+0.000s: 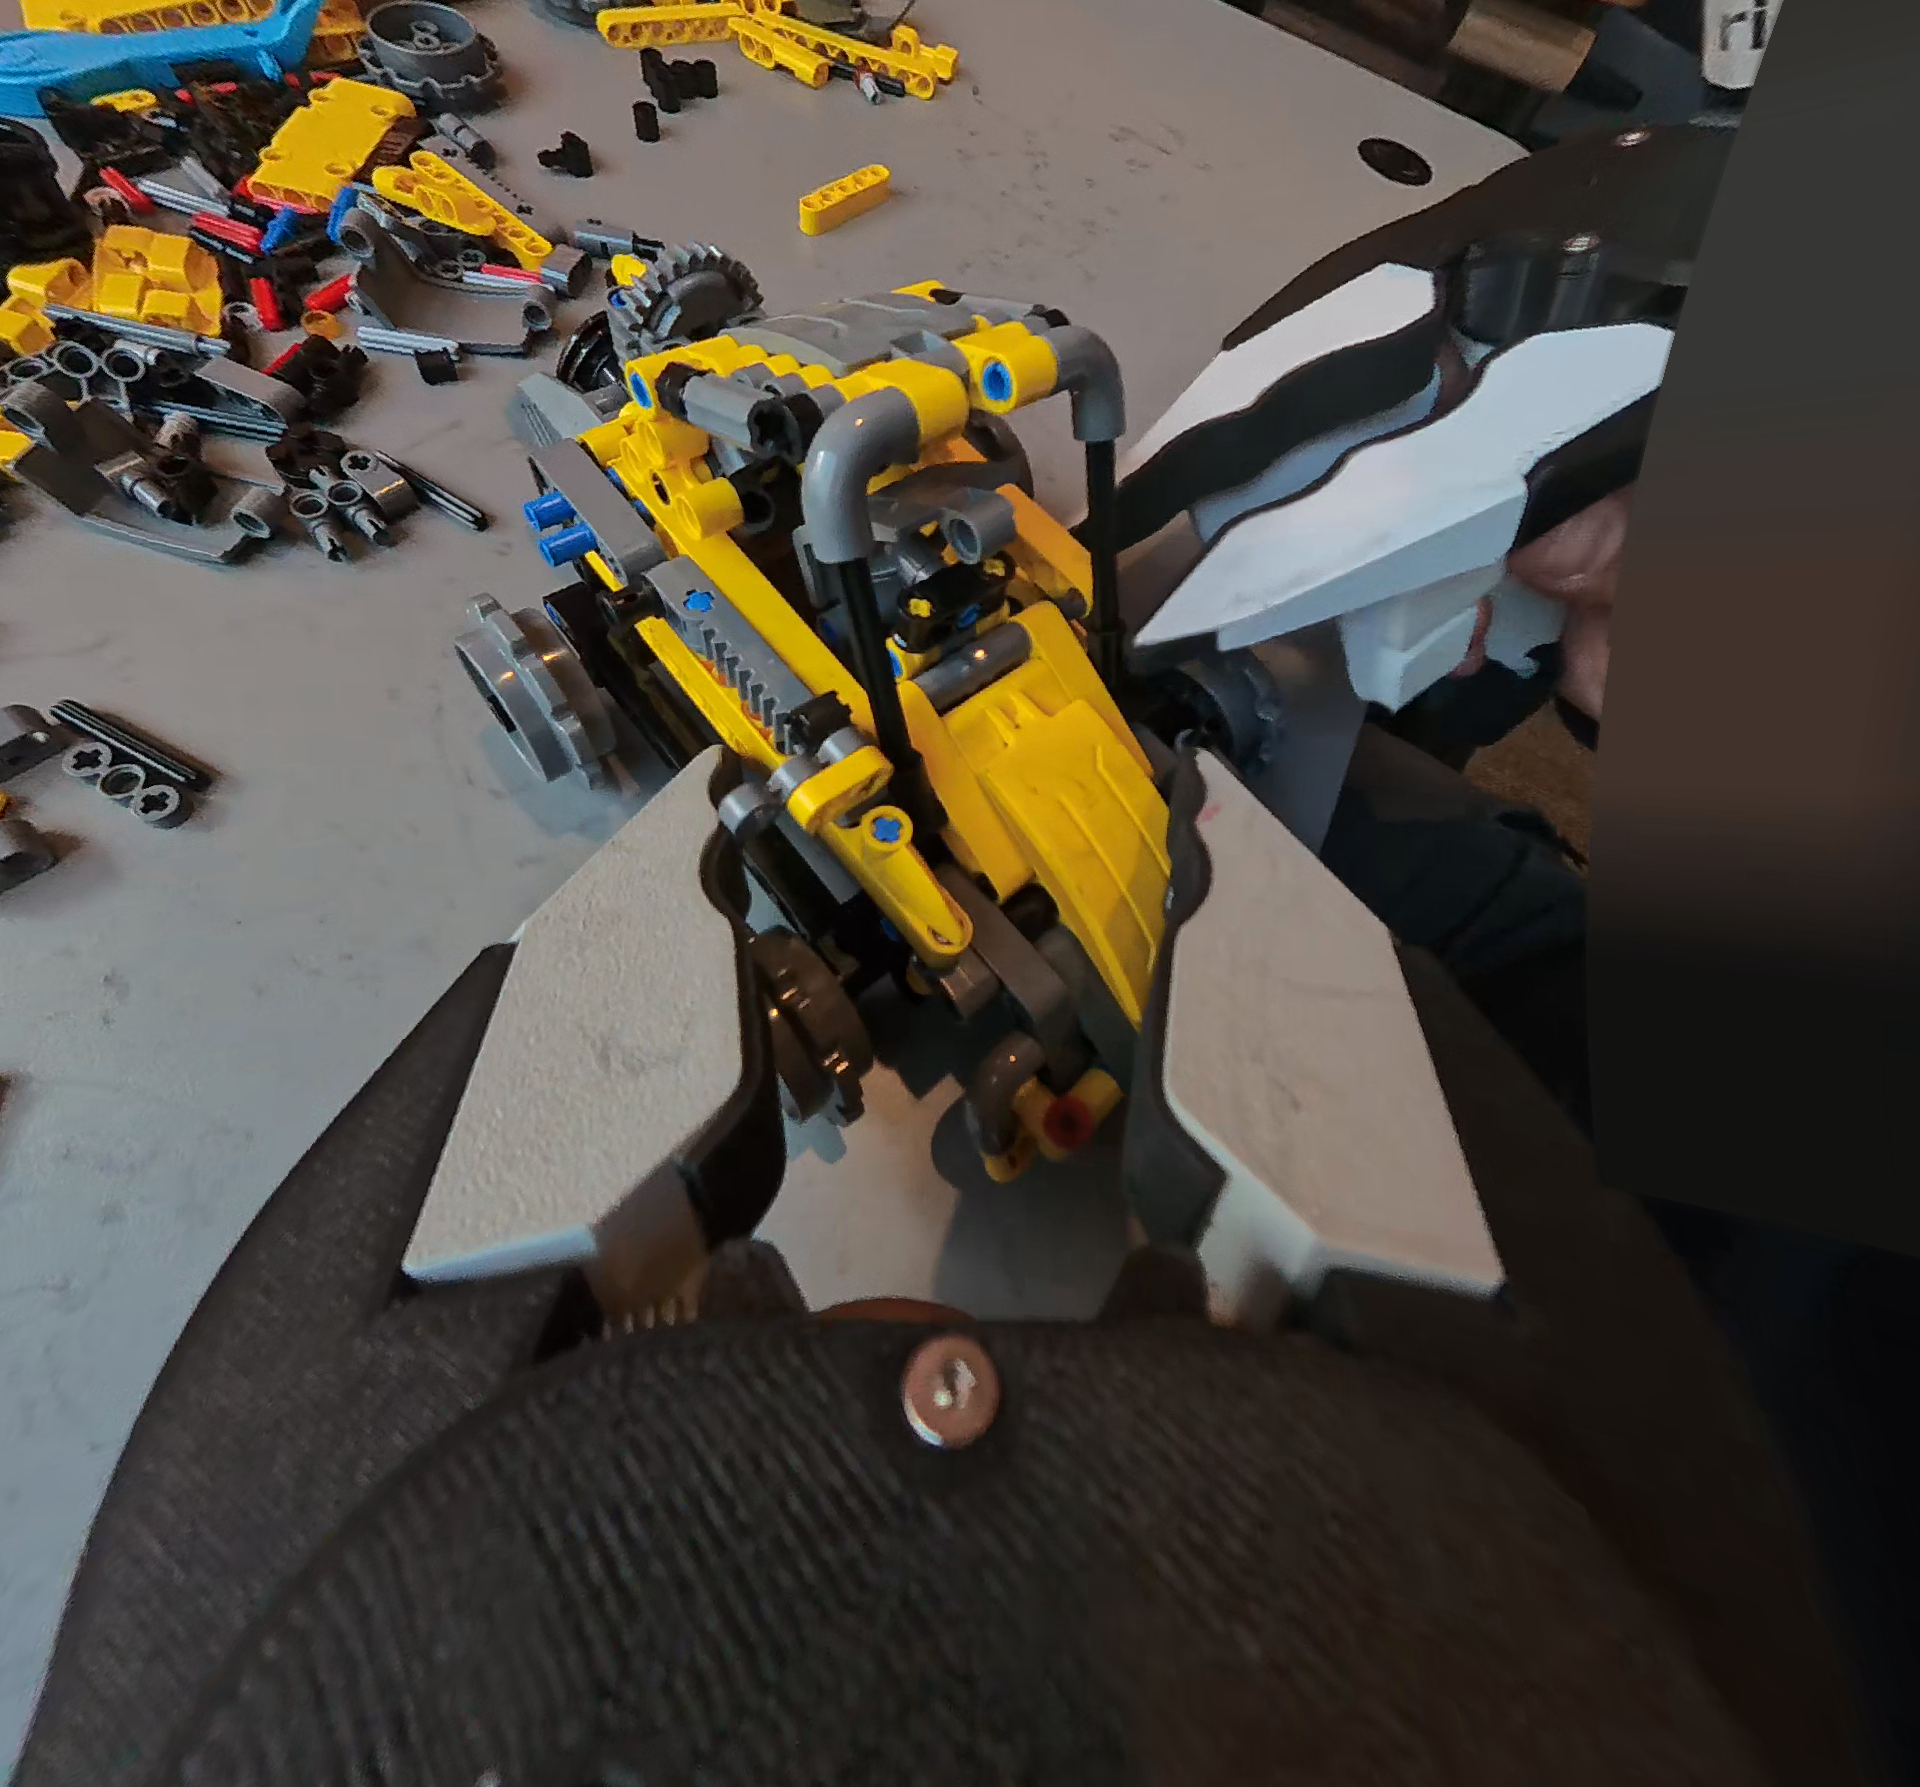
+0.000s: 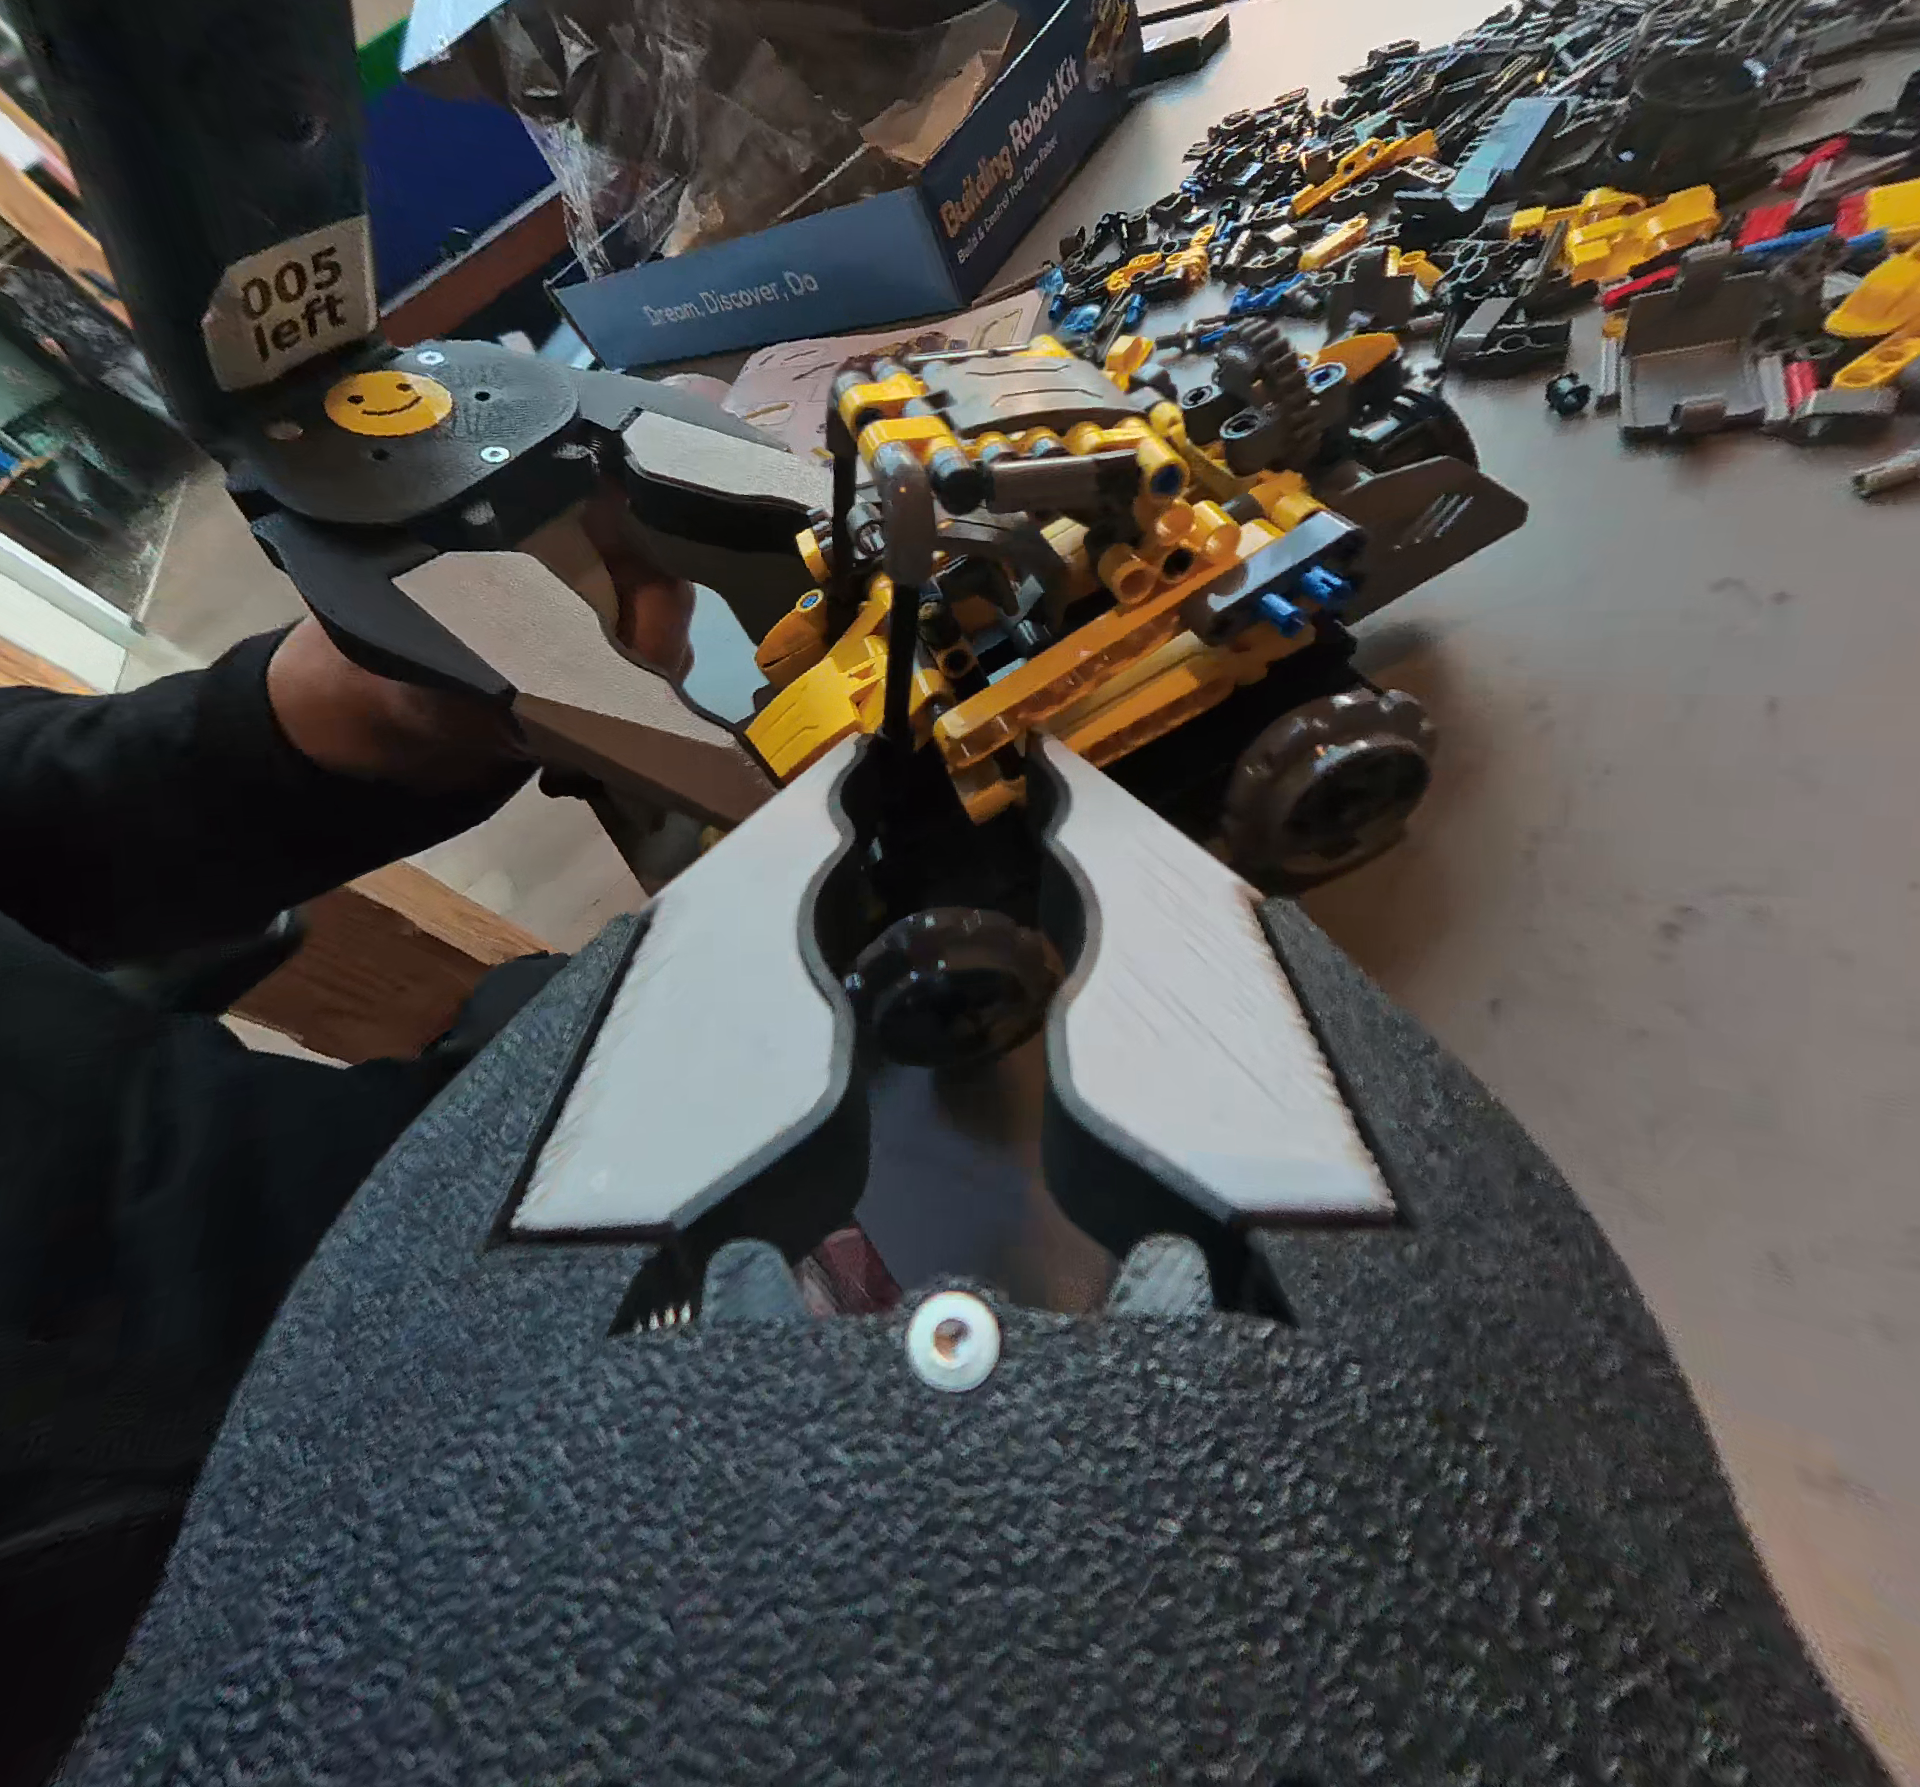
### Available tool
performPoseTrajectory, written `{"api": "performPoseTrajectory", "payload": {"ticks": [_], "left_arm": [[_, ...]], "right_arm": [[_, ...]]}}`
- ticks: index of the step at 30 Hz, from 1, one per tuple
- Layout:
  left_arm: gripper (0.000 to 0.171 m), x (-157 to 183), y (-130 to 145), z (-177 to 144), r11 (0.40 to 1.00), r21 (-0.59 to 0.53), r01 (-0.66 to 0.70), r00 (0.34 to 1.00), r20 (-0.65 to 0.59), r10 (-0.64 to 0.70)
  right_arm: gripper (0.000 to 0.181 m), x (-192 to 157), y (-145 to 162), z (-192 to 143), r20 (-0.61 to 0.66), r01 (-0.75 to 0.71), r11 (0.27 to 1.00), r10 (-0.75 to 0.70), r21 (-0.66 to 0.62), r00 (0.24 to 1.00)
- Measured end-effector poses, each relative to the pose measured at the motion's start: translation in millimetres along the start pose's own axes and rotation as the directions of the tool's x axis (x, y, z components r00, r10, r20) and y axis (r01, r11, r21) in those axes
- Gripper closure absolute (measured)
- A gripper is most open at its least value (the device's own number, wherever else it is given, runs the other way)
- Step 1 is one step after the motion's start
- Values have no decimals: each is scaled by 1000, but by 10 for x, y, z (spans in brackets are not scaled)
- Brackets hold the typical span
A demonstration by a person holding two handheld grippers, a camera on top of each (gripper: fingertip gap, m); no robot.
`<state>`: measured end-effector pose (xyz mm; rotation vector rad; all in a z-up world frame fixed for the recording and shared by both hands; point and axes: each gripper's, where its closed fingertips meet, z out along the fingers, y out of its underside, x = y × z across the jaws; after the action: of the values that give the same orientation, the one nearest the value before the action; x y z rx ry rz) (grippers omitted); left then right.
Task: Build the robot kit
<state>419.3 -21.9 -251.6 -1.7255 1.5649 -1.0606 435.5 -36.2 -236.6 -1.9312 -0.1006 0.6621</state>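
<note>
My left claw (image 1: 951, 802) clamps the toy car's (image 1: 883, 615) near end on the tabletop (image 1: 260, 1010), its length running away from me, while my right claw (image 2: 951, 761) pinches its side post.

Left gripper (image 1: 951, 781) clamps yellow toy vehicle (image 1: 894, 615) — loose bricks (image 1: 260, 210) beyond.

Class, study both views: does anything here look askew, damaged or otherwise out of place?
Yes. The yellow model car sits tilted, its front wheel raised between the right claw's fingers while a side wheel rests on the table. The left claw clamps its rear. The box gapes, torn open.
</note>
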Motion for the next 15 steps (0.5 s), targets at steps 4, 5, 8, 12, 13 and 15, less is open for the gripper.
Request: {"api": "performPoseTrajectory", "payload": {"ticks": [4,5,8,12,13,15], "left_arm": [[92,-4,-2,-9,1000,4,2,1000,-2,-2],[92,0,0,-7,1000,3,0,1000,-3,0],[92,1,-1,-5,1000,3,0,1000,-1,0],[92,6,1,-6,1000,2,0,1000,-3,0],[92,6,1,-6,1000,2,0,1000,-3,0],[92,12,1,-5,1000,2,-1,1000,-7,1]], "right_arm": [[150,51,12,-46,-70,76,997,-76,3,995],[152,31,13,-42,-71,102,995,-102,0,992],[156,25,8,-41,-83,137,990,-138,-7,987],[164,-20,-39,-61,-82,185,983,-183,17,980],[169,-36,-63,-75,-86,211,977,-208,26,974],[172,2,-73,-77,-120,249,968,-245,13,962]]}}
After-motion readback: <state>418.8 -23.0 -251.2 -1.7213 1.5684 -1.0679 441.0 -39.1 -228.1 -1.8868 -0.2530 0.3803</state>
